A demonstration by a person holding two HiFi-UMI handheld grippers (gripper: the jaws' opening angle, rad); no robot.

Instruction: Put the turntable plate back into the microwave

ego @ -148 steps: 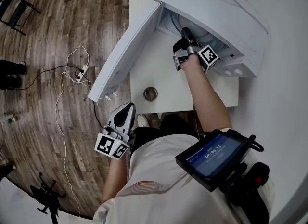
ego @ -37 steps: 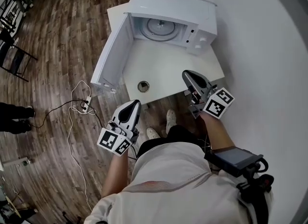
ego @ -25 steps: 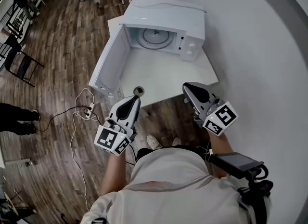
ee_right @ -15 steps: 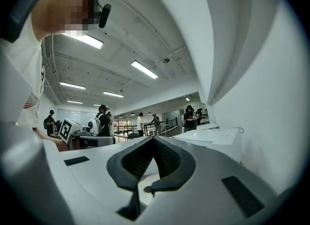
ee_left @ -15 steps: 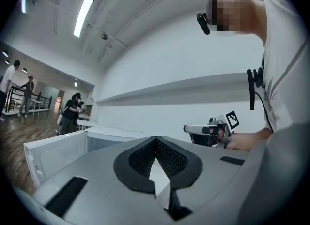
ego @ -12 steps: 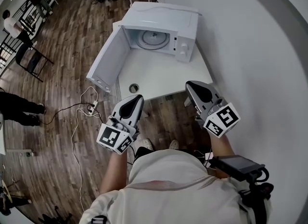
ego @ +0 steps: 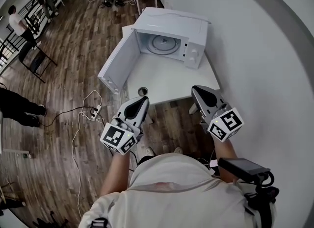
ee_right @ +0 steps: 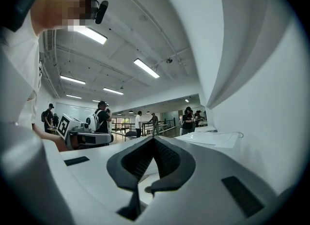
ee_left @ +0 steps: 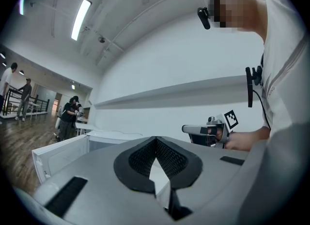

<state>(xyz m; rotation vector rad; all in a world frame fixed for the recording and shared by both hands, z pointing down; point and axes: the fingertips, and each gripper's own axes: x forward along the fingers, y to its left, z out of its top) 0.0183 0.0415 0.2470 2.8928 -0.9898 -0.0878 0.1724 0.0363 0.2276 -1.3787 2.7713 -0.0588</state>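
The floor is laid in brown wood planks. The counter is finished in smooth matt white, and the microwave is cased in smooth white.

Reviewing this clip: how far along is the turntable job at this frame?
Done: the turntable plate lies inside the microwave. In hand: nothing; the left gripper and right gripper are both shut and empty, held clear of the table. Left: probably only the door, which stands open, if closing it counts.
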